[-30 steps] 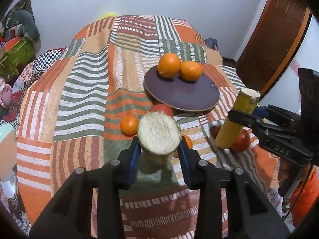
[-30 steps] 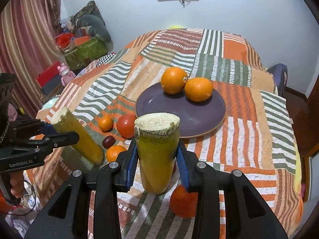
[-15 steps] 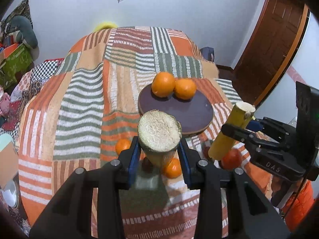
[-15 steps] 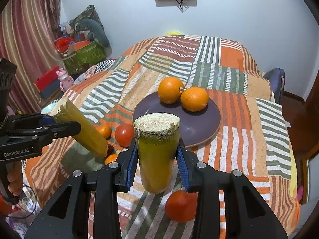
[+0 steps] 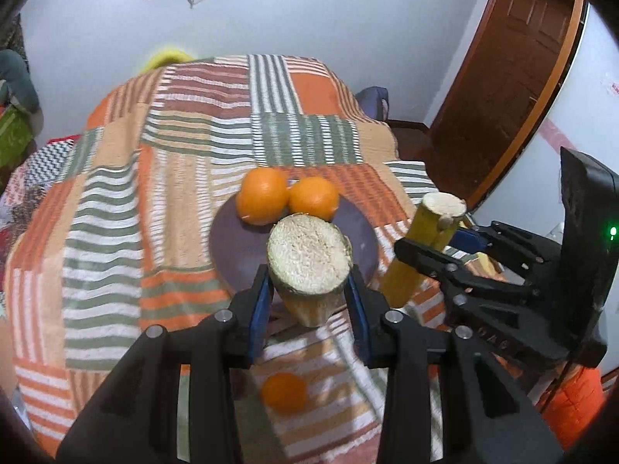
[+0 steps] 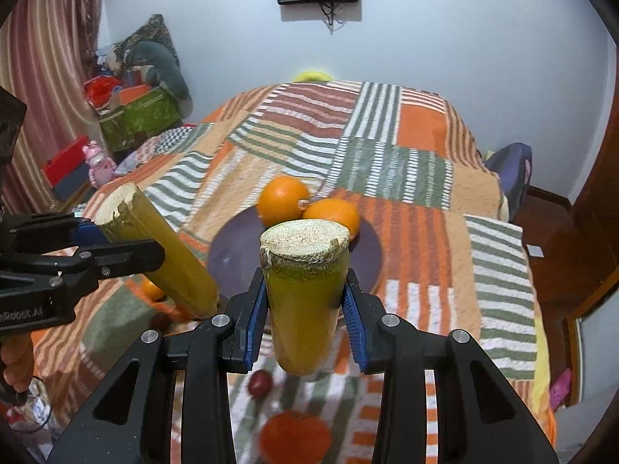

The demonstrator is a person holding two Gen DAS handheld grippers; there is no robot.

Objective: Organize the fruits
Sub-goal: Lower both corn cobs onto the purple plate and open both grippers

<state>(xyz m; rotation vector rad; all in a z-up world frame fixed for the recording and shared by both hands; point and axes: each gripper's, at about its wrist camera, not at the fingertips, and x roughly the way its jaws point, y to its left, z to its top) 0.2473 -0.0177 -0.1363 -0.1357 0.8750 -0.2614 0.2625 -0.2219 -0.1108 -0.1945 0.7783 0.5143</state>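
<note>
My left gripper (image 5: pixel 309 297) is shut on a yellow sugarcane piece (image 5: pixel 308 263), held above the near rim of the dark purple plate (image 5: pixel 232 255). My right gripper (image 6: pixel 305 305) is shut on a second sugarcane piece (image 6: pixel 303 294), also raised near the plate (image 6: pixel 232 255). Two oranges (image 5: pixel 263 201) (image 5: pixel 314 197) sit at the plate's far side. The right gripper (image 5: pixel 437 251) with its sugarcane (image 5: pixel 429 239) shows in the left wrist view. The left gripper's sugarcane (image 6: pixel 154 247) shows in the right wrist view.
Loose fruits lie on the striped bedspread (image 5: pixel 116 212): a small orange (image 5: pixel 284 392), a red tomato (image 6: pixel 296 439), a dark plum (image 6: pixel 259 382) and another small orange (image 6: pixel 151 290). A wooden door (image 5: pixel 503 77) stands right; boxes and toys (image 6: pixel 135 116) are left of the bed.
Both grippers have risen and moved forward toward the plate, each still holding its sugarcane. The loose fruits now lie lower in both views, beneath the grippers.
</note>
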